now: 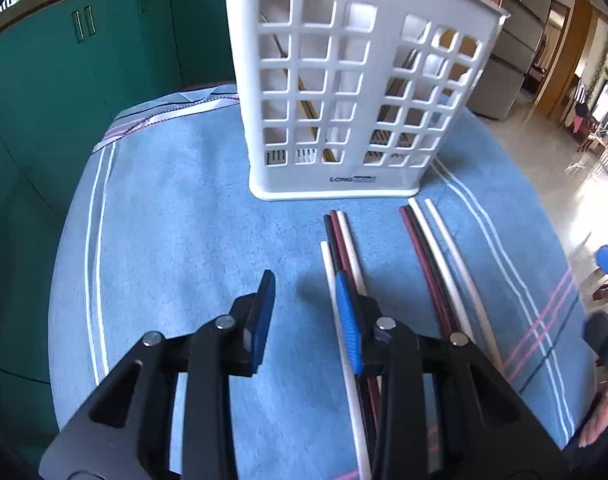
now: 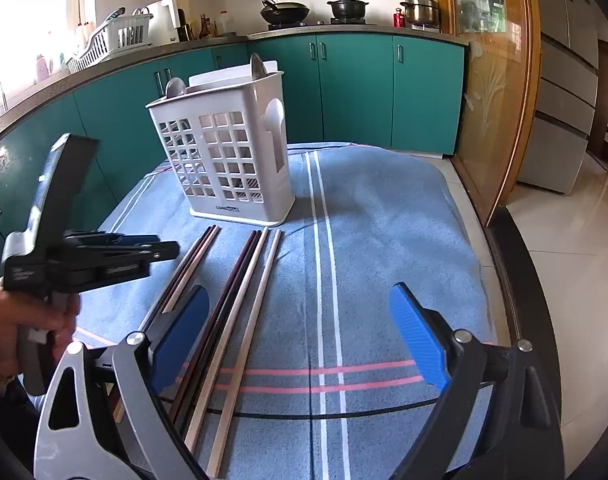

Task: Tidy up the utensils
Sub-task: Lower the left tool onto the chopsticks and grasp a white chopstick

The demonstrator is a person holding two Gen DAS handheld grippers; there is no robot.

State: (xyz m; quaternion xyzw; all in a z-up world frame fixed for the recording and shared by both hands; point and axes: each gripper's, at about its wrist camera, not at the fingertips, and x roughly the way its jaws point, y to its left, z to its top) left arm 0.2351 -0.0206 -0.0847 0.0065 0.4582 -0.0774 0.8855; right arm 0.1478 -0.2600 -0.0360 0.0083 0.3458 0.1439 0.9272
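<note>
Chopsticks lie in two bundles on a blue towel before a white utensil caddy.

Left wrist view: the left gripper [image 1: 306,312] hangs with fingers apart over bare towel [image 1: 176,240], nothing between them; its right pad sits above the left bundle of chopsticks [image 1: 342,240]; the caddy [image 1: 344,92] stands just beyond; right wrist view: the right gripper [image 2: 300,340] is spread wide, empty, above the right bundle [image 2: 240,304]; spoons [image 2: 257,66] stand in the caddy.
</note>
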